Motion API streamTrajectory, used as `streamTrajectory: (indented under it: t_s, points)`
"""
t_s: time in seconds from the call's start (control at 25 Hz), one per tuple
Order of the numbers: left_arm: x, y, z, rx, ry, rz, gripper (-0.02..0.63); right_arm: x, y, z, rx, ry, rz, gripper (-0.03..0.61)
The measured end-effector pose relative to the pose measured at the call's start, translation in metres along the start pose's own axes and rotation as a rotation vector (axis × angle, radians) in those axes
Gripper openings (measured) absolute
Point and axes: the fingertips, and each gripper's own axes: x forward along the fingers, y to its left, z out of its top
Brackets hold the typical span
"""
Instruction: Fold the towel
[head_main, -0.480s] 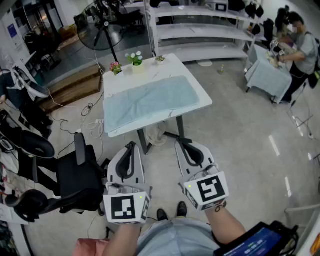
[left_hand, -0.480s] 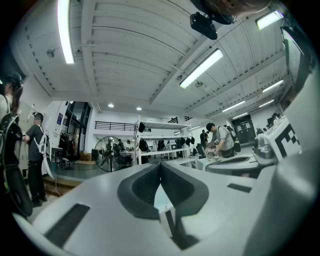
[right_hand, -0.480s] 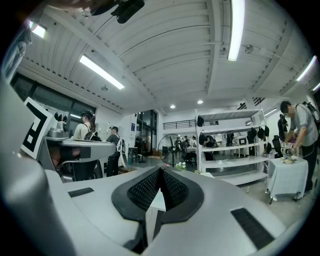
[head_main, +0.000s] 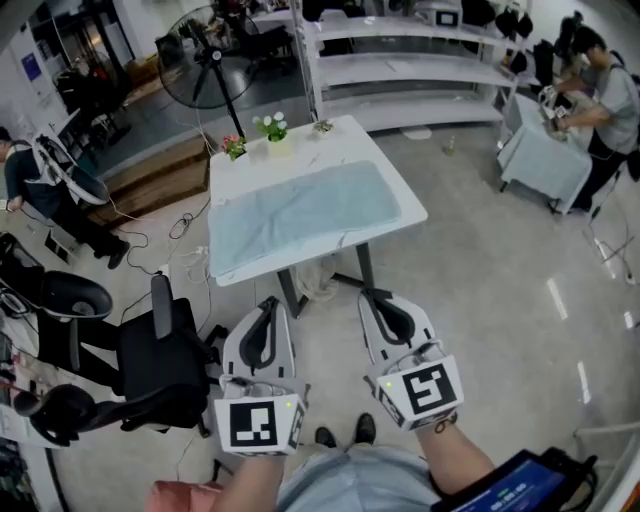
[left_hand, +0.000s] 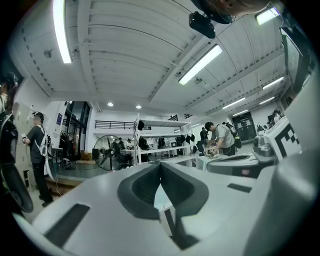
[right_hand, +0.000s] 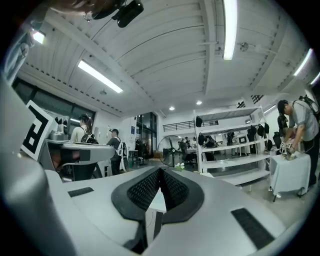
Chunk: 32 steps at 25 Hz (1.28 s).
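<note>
A pale blue towel (head_main: 303, 215) lies spread flat on a white table (head_main: 232, 172) ahead of me in the head view. My left gripper (head_main: 266, 306) and right gripper (head_main: 377, 300) are held side by side well short of the table, above the floor, both level and pointing toward it. Each one is shut with nothing between its jaws. In the left gripper view the left gripper (left_hand: 160, 165) has its dark pads meeting at the tips, and a sliver of the pale towel shows behind them. The right gripper (right_hand: 160, 171) looks the same in the right gripper view.
Small flower pots (head_main: 270, 127) stand along the table's far edge. A black office chair (head_main: 150, 355) sits left of my left gripper. A standing fan (head_main: 205, 58) and white shelving (head_main: 420, 70) are behind the table. A person (head_main: 600, 100) works at a small table far right.
The whole head view has shifted slightly: the table and towel sit a little lower and nearer in frame. Both grippers stay shut and side by side.
</note>
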Motion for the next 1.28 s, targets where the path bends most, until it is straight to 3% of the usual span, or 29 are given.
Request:
streamTrajectory:
  t_s: [0.32,0.56,0.8,1.04,1.28]
  points:
    - [0.023,0.002,-0.011,0.021,0.033,0.030,0.006,0.022,-0.032,-0.013,0.026,0.031,0.017,0.037]
    - [0.056,0.036,-0.032,-0.011,0.048,0.072,0.006,0.069,-0.040,-0.031,0.003,0.066,0.043,0.037]
    - [0.117,0.102,-0.070,-0.076,0.067,0.092,0.006,0.155,-0.049,-0.061,-0.001,0.119,0.048,0.037]
    - [0.202,0.172,-0.116,-0.112,0.148,0.085,0.006,0.260,-0.072,-0.092,0.004,0.195,0.034,0.037]
    - [0.282,0.222,-0.126,-0.123,0.160,0.038,0.006,0.352,-0.098,-0.095,0.004,0.208,0.001,0.037]
